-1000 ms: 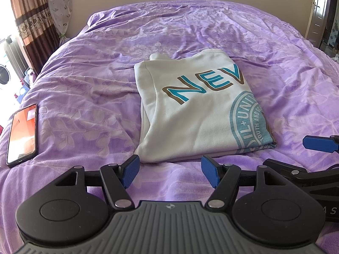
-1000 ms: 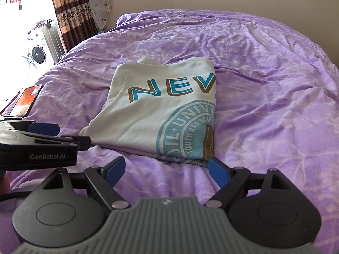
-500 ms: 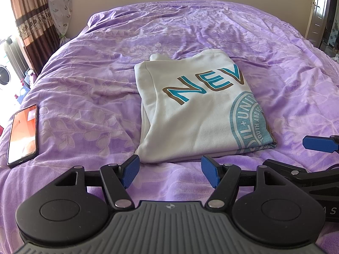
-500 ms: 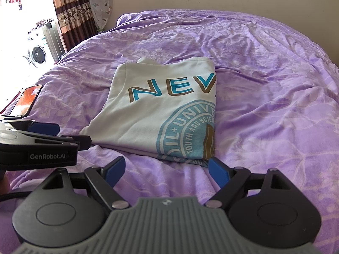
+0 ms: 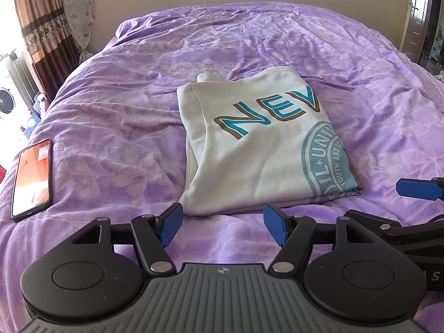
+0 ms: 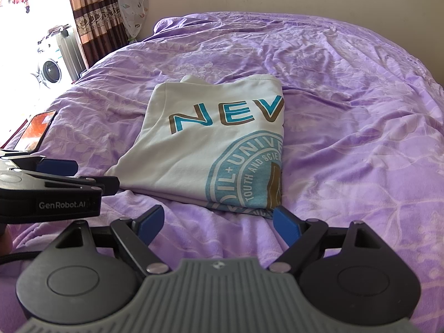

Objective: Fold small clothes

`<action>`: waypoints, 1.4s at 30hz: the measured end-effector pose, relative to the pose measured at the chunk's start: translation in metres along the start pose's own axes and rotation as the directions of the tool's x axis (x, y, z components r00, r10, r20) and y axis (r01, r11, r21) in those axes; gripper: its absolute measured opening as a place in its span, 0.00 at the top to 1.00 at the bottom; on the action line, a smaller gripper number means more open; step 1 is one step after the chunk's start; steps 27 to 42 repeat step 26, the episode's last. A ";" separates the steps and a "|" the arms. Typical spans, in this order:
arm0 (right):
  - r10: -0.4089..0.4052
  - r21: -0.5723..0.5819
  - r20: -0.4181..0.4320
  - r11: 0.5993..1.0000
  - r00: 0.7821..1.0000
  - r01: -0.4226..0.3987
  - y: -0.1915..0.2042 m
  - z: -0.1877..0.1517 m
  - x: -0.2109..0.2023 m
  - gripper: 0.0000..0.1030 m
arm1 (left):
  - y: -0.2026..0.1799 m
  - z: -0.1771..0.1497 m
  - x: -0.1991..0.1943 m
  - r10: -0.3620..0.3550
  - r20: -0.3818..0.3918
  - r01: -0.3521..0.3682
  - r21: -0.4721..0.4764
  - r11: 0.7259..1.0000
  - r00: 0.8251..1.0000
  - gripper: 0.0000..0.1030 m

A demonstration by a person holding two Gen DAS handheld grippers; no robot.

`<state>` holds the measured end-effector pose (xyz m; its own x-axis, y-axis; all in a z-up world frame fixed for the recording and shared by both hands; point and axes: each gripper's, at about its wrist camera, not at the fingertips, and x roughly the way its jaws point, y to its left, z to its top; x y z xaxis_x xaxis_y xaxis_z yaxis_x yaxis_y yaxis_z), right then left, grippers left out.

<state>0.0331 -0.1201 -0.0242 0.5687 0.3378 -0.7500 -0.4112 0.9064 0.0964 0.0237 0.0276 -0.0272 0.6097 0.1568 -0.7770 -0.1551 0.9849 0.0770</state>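
Observation:
A white T-shirt (image 5: pixel 258 149) with teal "NEV" lettering and a round teal emblem lies folded into a rectangle on the purple bedspread (image 5: pixel 116 127). It also shows in the right wrist view (image 6: pixel 211 149). My left gripper (image 5: pixel 222 223) is open and empty, just short of the shirt's near edge. My right gripper (image 6: pixel 219 222) is open and empty, near the shirt's near right corner. The right gripper's blue fingertips (image 5: pixel 416 189) show at the right edge of the left wrist view. The left gripper's body (image 6: pixel 55 188) shows at the left of the right wrist view.
A phone (image 5: pixel 32 177) with a lit orange screen lies on the bed to the left; it also shows in the right wrist view (image 6: pixel 38 127). Curtains (image 6: pixel 94 14) and a washing machine (image 6: pixel 51 70) stand beyond the bed's left side. A door (image 5: pixel 419 14) is at far right.

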 end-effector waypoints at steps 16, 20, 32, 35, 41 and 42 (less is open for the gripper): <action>0.000 0.001 0.000 1.000 1.000 0.000 0.000 0.000 0.000 0.21 | -0.005 -0.001 -0.005 -0.009 0.031 0.009 0.015 1.000 0.999 0.21; 0.001 0.000 -0.001 1.000 1.000 -0.001 0.001 0.000 0.001 0.21 | -0.006 -0.001 -0.006 -0.012 0.035 0.012 0.018 1.000 0.999 0.20; 0.001 0.001 -0.001 1.000 1.000 -0.001 0.001 0.000 0.001 0.21 | -0.007 -0.002 -0.007 -0.012 0.046 0.011 0.022 1.000 0.999 0.20; 0.001 0.001 -0.001 1.000 1.000 -0.001 0.001 0.000 0.001 0.21 | -0.007 -0.002 -0.007 -0.012 0.046 0.011 0.022 1.000 0.999 0.20; 0.001 0.001 -0.001 1.000 1.000 -0.001 0.001 0.000 0.001 0.21 | -0.007 -0.002 -0.007 -0.012 0.046 0.011 0.022 1.000 0.999 0.20; 0.001 0.001 -0.001 1.000 1.000 -0.001 0.001 0.000 0.001 0.21 | -0.007 -0.002 -0.007 -0.012 0.046 0.011 0.022 1.000 0.999 0.20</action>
